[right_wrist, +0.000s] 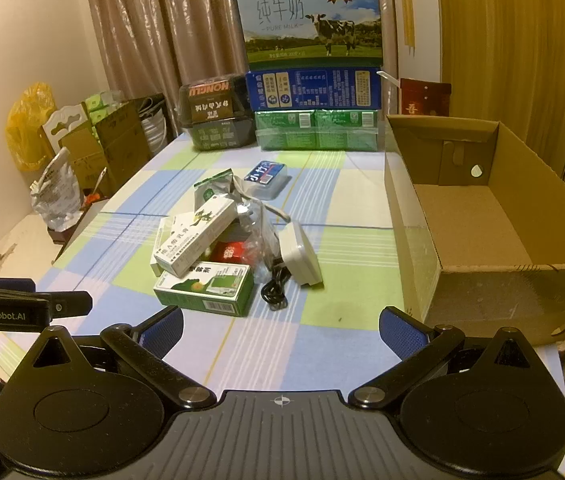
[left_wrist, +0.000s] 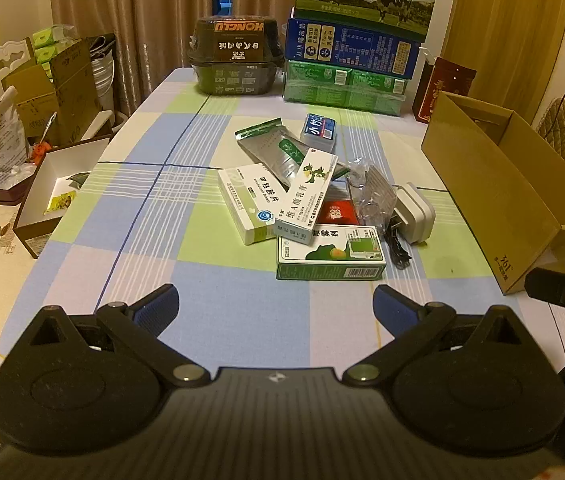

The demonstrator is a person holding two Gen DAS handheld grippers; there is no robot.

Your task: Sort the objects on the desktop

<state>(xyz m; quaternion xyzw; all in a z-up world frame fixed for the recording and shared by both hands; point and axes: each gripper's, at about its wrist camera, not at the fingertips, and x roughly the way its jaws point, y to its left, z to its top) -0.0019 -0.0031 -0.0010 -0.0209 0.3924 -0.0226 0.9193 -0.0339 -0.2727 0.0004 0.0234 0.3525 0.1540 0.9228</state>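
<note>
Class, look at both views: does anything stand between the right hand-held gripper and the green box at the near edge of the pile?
Nothing visible does. Only bare tablecloth lies between the open right hand-held gripper and the green box.

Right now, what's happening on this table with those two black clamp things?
A person is holding a two-finger gripper in each hand to sort a pile of desktop clutter. Both the left gripper and the right gripper hover wide open, holding nothing. The pile lies untouched mid-table: medicine boxes such as the green box, a white charger with its black cable, and some packets. An open cardboard box beside the pile looks empty.
</note>
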